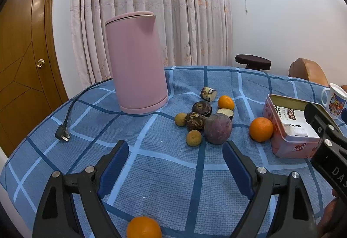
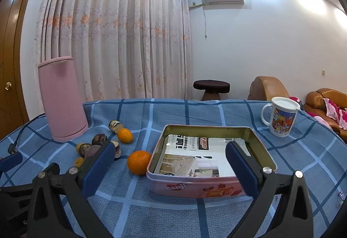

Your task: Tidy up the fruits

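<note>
Blue checked woven cloth point(image 1: 164, 173) covers the table in both views. In the left wrist view, a black power plug on a black cord point(image 1: 63, 135) lies at the left of the cloth, and a tall pink cylindrical kettle point(image 1: 138, 62) stands upright above the middle of the frame.

Right of the kettle's base sits a loose cluster of fruit: a small tan round fruit point(image 1: 180, 119), a second tan round fruit point(image 1: 193, 137) below it, two dark brown wrinkled fruits point(image 1: 201, 108), a large dull purple round fruit point(image 1: 218, 128), a cut pale-fleshed piece point(image 1: 208, 93) farther back, and a small orange tangerine point(image 1: 226, 102). A larger orange tangerine point(image 1: 261, 129) lies just beside the open pink rectangular tin box point(image 1: 288, 147), seemingly touching its wall. Printed paper lines the tin's floor, and no fruit lies in it. Another orange tangerine point(image 1: 143, 228) sits at the bottom edge.

The left gripper point(image 1: 175, 158) hangs over bare cloth in front of the cluster, its blue-padded jaws spread wide with nothing between them. At the far right edge stands a white printed mug point(image 1: 335, 101).

In the right wrist view, the right gripper point(image 2: 170, 154) also stands wide apart and empty, in front of the tin's near wall.
</note>
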Action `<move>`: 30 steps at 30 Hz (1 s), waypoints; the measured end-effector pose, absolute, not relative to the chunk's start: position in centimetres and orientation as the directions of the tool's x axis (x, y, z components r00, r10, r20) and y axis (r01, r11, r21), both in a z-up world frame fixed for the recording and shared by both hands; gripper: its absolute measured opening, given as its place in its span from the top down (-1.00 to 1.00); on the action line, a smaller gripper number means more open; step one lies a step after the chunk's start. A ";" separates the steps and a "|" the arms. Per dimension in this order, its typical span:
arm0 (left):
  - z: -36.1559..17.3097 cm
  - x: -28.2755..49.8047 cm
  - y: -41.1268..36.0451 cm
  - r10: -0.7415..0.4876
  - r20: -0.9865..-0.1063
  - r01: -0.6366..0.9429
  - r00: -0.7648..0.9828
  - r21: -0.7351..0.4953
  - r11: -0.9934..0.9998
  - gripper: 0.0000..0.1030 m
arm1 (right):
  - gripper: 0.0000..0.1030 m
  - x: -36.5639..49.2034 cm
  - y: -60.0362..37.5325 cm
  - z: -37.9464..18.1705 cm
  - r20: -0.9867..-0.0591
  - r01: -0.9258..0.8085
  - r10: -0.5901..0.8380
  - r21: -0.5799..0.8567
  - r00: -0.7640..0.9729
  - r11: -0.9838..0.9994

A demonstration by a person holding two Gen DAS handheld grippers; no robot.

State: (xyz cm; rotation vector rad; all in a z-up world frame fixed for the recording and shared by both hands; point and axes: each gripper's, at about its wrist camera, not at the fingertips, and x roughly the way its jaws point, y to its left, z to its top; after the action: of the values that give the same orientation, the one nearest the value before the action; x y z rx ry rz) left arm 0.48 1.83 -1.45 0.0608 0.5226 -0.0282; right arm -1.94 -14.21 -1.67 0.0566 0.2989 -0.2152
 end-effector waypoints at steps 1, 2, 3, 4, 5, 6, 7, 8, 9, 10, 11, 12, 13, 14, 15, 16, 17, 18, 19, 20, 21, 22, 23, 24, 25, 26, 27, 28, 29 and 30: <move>-1.4 0.5 1.8 -0.013 -0.501 0.043 0.866 0.049 0.998 -0.74 | -1.00 -1.9 -14.2 -1.6 -0.298 0.219 -0.202 0.022 0.933 0.976; -1.4 0.5 1.8 -0.012 -0.501 0.043 0.866 0.049 0.998 -0.74 | -1.00 -1.9 -14.2 -1.6 -0.298 0.219 -0.203 0.021 0.933 0.976; -1.4 0.5 1.8 -0.011 -0.500 0.042 0.866 0.050 0.998 -0.74 | -1.00 -1.9 -14.3 -1.6 -0.299 0.218 -0.203 0.020 0.933 0.976; -1.5 0.5 1.7 -0.012 -0.499 0.043 0.866 0.050 0.998 -0.74 | -1.00 -1.9 -14.3 -1.6 -0.298 0.218 -0.202 0.022 0.933 0.976; -1.5 0.5 1.7 -0.012 -0.498 0.044 0.867 0.051 0.998 -0.74 | -1.00 -1.9 -14.3 -1.6 -0.298 0.218 -0.202 0.022 0.933 0.976; -1.5 0.5 1.7 -0.011 -0.497 0.043 0.868 0.052 0.998 -0.74 | -1.00 -1.9 -14.3 -1.6 -0.296 0.219 -0.202 0.023 0.933 0.976; -1.5 0.5 1.7 -0.011 -0.495 0.043 0.869 0.052 0.998 -0.74 | -1.00 -1.9 -14.2 -1.6 -0.297 0.219 -0.203 0.022 0.933 0.975; -1.5 0.5 1.7 -0.011 -0.495 0.042 0.869 0.052 0.998 -0.74 | -1.00 -1.9 -14.3 -1.6 -0.297 0.219 -0.203 0.022 0.933 0.975; -1.6 0.5 1.7 -0.010 -0.495 0.041 0.869 0.052 0.998 -0.74 | -1.00 -1.9 -14.3 -1.6 -0.297 0.219 -0.203 0.023 0.933 0.975; -1.5 0.5 1.7 -0.011 -0.497 0.041 0.868 0.050 0.998 -0.74 | -1.00 -1.9 -14.3 -1.7 -0.297 0.219 -0.203 0.023 0.933 0.975; -1.5 0.5 1.8 -0.012 -0.496 0.043 0.868 0.050 0.998 -0.74 | -1.00 -1.9 -14.2 -1.7 -0.297 0.220 -0.203 0.022 0.933 0.975; -1.5 0.5 1.7 -0.013 -0.497 0.043 0.868 0.048 0.998 -0.74 | -1.00 -1.9 -14.2 -1.7 -0.296 0.220 -0.204 0.022 0.933 0.975; -1.5 0.5 1.8 -0.014 -0.496 0.043 0.868 0.047 0.998 -0.74 | -1.00 -1.9 -14.2 -1.7 -0.296 0.219 -0.203 0.021 0.933 0.975; -1.5 0.5 1.8 -0.013 -0.496 0.042 0.868 0.048 0.998 -0.74 | -1.00 -1.9 -14.2 -1.7 -0.296 0.219 -0.203 0.021 0.933 0.976; -1.5 0.5 1.7 -0.012 -0.495 0.042 0.869 0.049 0.998 -0.74 | -1.00 -1.9 -14.2 -1.7 -0.296 0.219 -0.203 0.021 0.933 0.976; -1.4 0.5 1.8 -0.014 -0.497 0.043 0.868 0.048 0.998 -0.74 | -1.00 -1.9 -14.2 -1.6 -0.295 0.218 -0.203 0.019 0.934 0.976; -1.4 0.5 1.8 -0.014 -0.497 0.043 0.868 0.047 0.998 -0.74 | -1.00 -1.8 -14.3 -1.7 -0.295 0.217 -0.203 0.017 0.934 0.976; -1.4 0.5 1.8 -0.014 -0.497 0.043 0.868 0.047 0.998 -0.74 | -1.00 -1.8 -14.3 -1.7 -0.294 0.217 -0.203 0.015 0.934 0.976; -1.4 0.5 1.8 -0.014 -0.497 0.043 0.868 0.047 0.998 -0.74 | -1.00 -1.8 -14.3 -1.7 -0.293 0.216 -0.203 0.014 0.934 0.976; -1.5 0.5 1.8 -0.014 -0.497 0.043 0.868 0.047 0.998 -0.74 | -1.00 -1.9 -14.3 -1.7 -0.291 0.216 -0.203 0.013 0.935 0.976; -1.4 0.5 1.8 -0.013 -0.497 0.042 0.868 0.047 0.998 -0.74 | -1.00 -1.9 -14.2 -1.7 -0.291 0.216 -0.204 0.012 0.935 0.976; -1.4 0.5 1.8 -0.013 -0.497 0.042 0.868 0.047 0.998 -0.74 | -1.00 -1.9 -14.2 -1.7 -0.291 0.217 -0.204 0.012 0.935 0.976; -1.5 0.5 1.8 -0.013 -0.496 0.042 0.868 0.047 0.998 -0.74 | -1.00 -1.9 -14.3 -1.7 -0.291 0.217 -0.204 0.012 0.934 0.976; -1.5 0.5 1.8 -0.013 -0.497 0.041 0.868 0.047 0.998 -0.74 | -1.00 -1.9 -14.2 -1.7 -0.292 0.217 -0.204 0.012 0.935 0.976; -1.5 0.5 1.8 -0.013 -0.497 0.042 0.867 0.046 0.998 -0.74 | -1.00 -1.9 -14.2 -1.7 -0.291 0.217 -0.204 0.012 0.935 0.976; -1.5 0.5 1.8 -0.014 -0.497 0.043 0.868 0.046 0.998 -0.74 | -1.00 -1.9 -14.2 -1.7 -0.291 0.217 -0.204 0.012 0.935 0.976; -1.5 0.5 1.8 -0.013 -0.497 0.042 0.868 0.047 0.998 -0.74 | -1.00 -1.9 -14.1 -1.7 -0.290 0.217 -0.204 0.011 0.935 0.976; -1.5 0.5 1.8 -0.013 -0.497 0.042 0.868 0.048 0.998 -0.74 | -1.00 -1.9 -14.1 -1.7 -0.290 0.216 -0.204 0.011 0.935 0.976; -1.5 0.5 1.8 -0.013 -0.497 0.042 0.868 0.048 0.998 -0.74 | -1.00 -1.9 -14.1 -1.7 -0.291 0.217 -0.204 0.011 0.935 0.976; -1.4 0.5 1.8 -0.013 -0.497 0.042 0.868 0.048 0.998 -0.74 | -1.00 -1.9 -14.1 -1.7 -0.291 0.217 -0.205 0.010 0.935 0.976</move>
State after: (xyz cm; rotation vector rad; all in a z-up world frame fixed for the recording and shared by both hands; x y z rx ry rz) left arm 0.48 1.79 -1.45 0.0577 0.5195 -0.0291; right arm -1.88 -14.14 -1.75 0.0427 0.2928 -0.2156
